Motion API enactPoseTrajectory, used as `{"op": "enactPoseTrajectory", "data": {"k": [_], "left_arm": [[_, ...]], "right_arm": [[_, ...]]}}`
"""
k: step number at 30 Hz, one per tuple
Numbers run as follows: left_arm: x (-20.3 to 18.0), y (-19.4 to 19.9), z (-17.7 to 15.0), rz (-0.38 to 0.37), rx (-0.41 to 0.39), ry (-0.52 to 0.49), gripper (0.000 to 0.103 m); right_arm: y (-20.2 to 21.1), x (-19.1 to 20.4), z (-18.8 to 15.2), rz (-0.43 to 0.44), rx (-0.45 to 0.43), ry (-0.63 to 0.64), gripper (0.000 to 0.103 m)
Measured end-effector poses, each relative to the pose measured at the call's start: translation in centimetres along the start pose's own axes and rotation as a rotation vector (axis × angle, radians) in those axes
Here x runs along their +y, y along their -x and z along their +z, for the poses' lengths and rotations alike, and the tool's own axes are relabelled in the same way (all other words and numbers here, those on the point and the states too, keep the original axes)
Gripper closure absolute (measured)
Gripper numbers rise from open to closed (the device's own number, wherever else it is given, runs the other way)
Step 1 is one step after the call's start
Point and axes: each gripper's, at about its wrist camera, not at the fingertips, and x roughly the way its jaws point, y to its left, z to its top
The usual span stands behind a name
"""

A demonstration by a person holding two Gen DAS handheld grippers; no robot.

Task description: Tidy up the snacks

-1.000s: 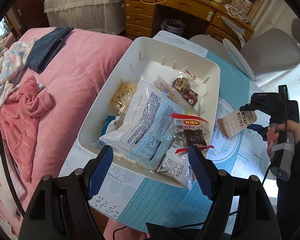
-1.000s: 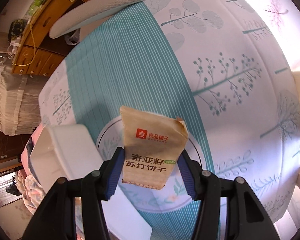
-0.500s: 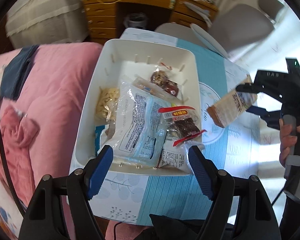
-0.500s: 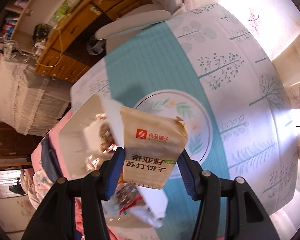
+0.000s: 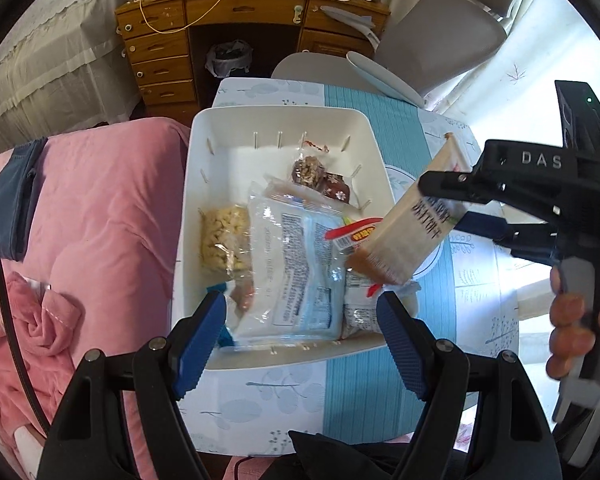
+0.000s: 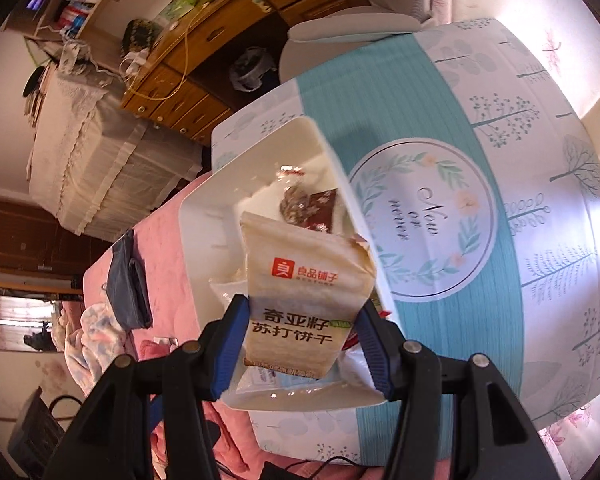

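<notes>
A white bin [image 5: 220, 128] sits on the table and holds several snack packs: a large clear blue-printed bag [image 5: 292, 264], a bag of pale nuts [image 5: 224, 236] and dark wrapped sweets [image 5: 320, 176]. My right gripper [image 6: 300, 336] is shut on a beige cracker packet [image 6: 304, 276] and holds it above the bin's right rim; the packet also shows in the left wrist view [image 5: 412, 232]. My left gripper [image 5: 300, 332] is open and empty over the bin's near edge. The bin shows under the packet in the right wrist view [image 6: 204, 216].
The table wears a blue and white cloth [image 5: 364, 380] with a round leaf print [image 6: 424, 224]. A pink bed [image 5: 100, 216] lies along the table's left. A wooden desk [image 5: 240, 12] and a grey chair [image 5: 436, 40] stand beyond.
My right gripper has carried the cracker packet left, from over the cloth to above the bin's right side. My left gripper has stayed open while its view swung over the bin.
</notes>
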Motion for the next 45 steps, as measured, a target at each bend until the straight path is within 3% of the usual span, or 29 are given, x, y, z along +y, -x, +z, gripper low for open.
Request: {"op": "enactPoseTrajectory", "data": {"k": [8,13,14,16,22,36,45], "left_arm": [[1.9,0.4,-0.2,0.001,-0.005,-0.013,0.027],[2.2,0.4,-0.4,-0.008,-0.006,-0.017,0.027],[2.1,0.5,-0.5,-0.012,-0.007,-0.018,0.027],[2.0,0.5,-0.6,-0.014,-0.008,-0.021,0.027],[1.0,0.6,-1.0,-0.021,-0.011,-0.013,0.026],[-6.0,-0.8,-4.9,-0.038,0.020,0.076,0.021],[-10.5,-0.8,-8.8,-0.040,0.029,0.097,0.021]], "right_arm": [[-2.9,2.0,-2.0,0.031,0.048,0.038,0.048],[-4.4,1.4,-2.8,0.083,0.078,-0.003,0.047],[-4.5,1.2,-3.0,0.090,0.079,-0.010,0.045],[-4.3,0.8,-3.3,0.084,0.072,-0.016,0.032],[-3.0,-1.0,-4.0,0.061,0.045,-0.014,0.027],[1.0,-9.2,-7.7,-0.100,-0.024,0.181,0.021],[4.6,-13.9,-10.9,-0.119,-0.002,0.242,0.014]]}}
